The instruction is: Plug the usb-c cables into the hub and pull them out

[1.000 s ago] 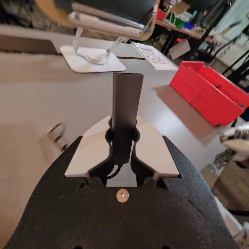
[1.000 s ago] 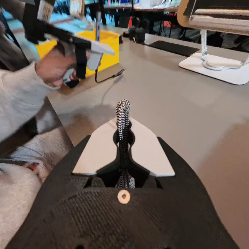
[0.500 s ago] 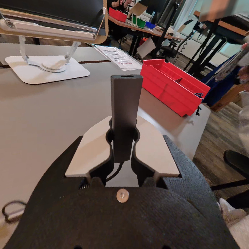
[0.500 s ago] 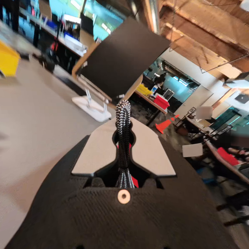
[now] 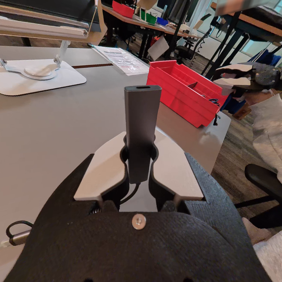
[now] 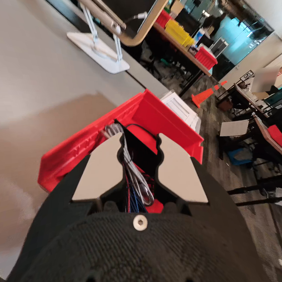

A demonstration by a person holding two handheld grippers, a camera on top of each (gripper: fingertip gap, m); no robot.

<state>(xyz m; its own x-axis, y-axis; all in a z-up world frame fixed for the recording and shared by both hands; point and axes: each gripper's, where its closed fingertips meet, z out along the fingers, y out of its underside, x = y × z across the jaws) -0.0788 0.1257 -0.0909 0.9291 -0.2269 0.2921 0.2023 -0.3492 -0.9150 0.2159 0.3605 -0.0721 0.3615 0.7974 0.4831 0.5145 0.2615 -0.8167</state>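
My left tongs [image 5: 139, 146] clamp the grey hub [image 5: 141, 122] upright above the desk [image 5: 53, 122]; right tongs [image 6: 139, 146] spread, empty, over red bin [image 6: 160, 122] holding braided cable [image 6: 129, 155].

Dark grey hub [image 5: 142, 122]; red bin [image 6: 160, 122]; black-white braided cable [image 6: 129, 155]; grey table [image 5: 53, 122]; white stand base [image 5: 38, 76]; orange cone [image 6: 206, 94].

Even, bright indoor light is seen in both views, with soft shadows thrown on the grey table [image 5: 45, 122]. The left wrist view is mostly sharp; the right wrist view is smeared by motion blur. Straight lines are bent at the edges by wide-angle distortion.
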